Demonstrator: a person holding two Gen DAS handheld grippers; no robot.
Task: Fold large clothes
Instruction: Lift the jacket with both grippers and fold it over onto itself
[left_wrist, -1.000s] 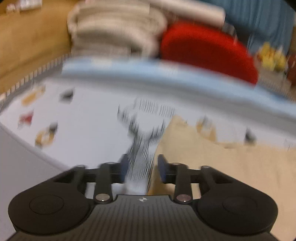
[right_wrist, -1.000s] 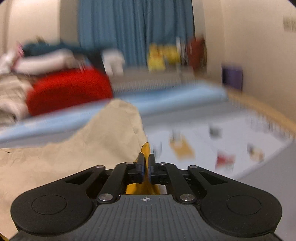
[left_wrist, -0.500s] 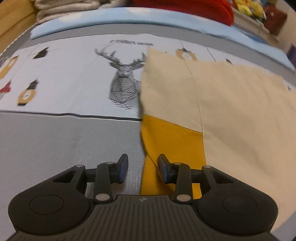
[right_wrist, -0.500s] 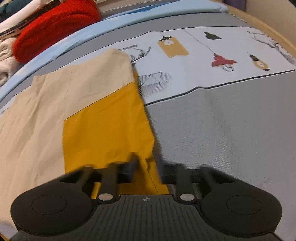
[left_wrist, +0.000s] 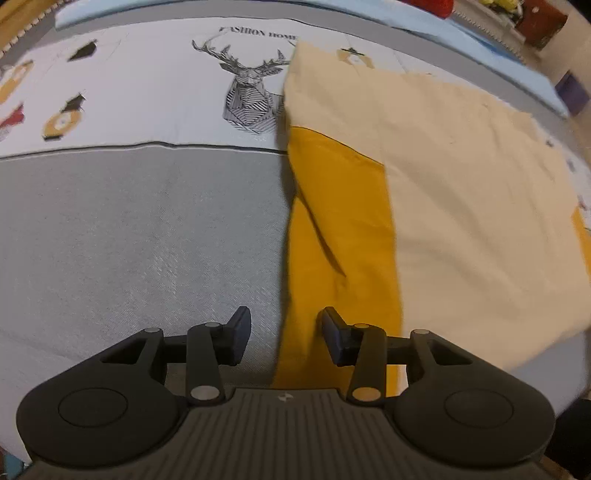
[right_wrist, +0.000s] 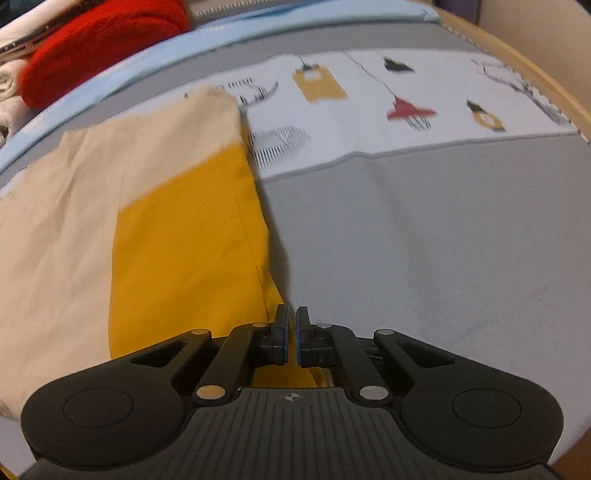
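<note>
Garment (left_wrist: 461, 192), beige with mustard panel, lies flat on bedspread (left_wrist: 129, 229), likely just laid over as fold. Landmark: mustard panel.

Left gripper (left_wrist: 284, 338): jaws opening, panel's near edge between them, pads not pressing; reads as letting go of edge.

Right gripper (right_wrist: 291, 338): jaws closed almost together at panel's opposite near corner, mustard fabric under them; probably still pinching cloth, pads' contact hard to confirm.

Red pile (right_wrist: 99, 44) well beyond panel, apart from garment.

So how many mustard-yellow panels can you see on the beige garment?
2. One mustard panel runs along the garment's left edge; the other runs along its right edge, only a sliver in the left wrist view. More may be folded under.
</note>
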